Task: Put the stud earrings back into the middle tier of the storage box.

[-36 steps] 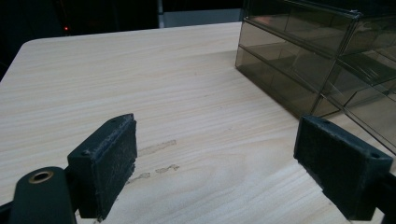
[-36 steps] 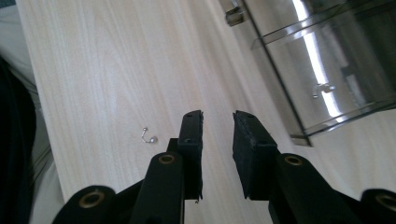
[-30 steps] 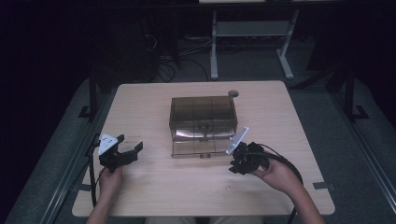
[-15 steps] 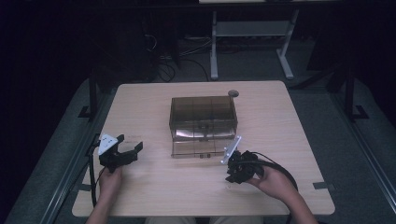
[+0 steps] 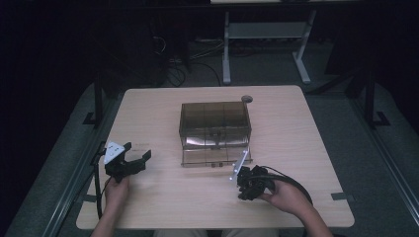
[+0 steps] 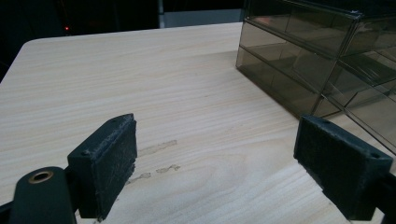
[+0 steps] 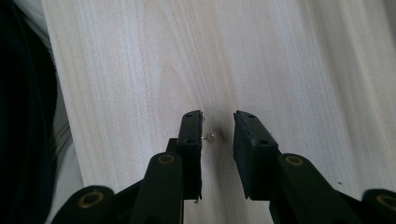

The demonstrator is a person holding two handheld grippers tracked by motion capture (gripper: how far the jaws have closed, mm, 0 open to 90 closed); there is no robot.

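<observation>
A pale wooden table (image 5: 197, 197) is standing in a dark room. The right gripper (image 7: 217, 133) is pointing down at it, jaws narrowly parted around a tiny pearl-headed pin (image 7: 211, 136), not yet clamping it. The left gripper (image 5: 132, 160) is resting wide open and empty, left of a smoky drawer box (image 5: 215, 131) at the table's centre.

Both tools are black — the left tool (image 5: 129, 163) carries a grey three-cornered plate, the right tool (image 5: 249, 182) trails a black cable.

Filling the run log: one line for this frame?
left gripper: open, idle on wooden table | right gripper: part-open, straddling small white pearl-headed pin | smoky transparent plastic drawer box: untouched
</observation>
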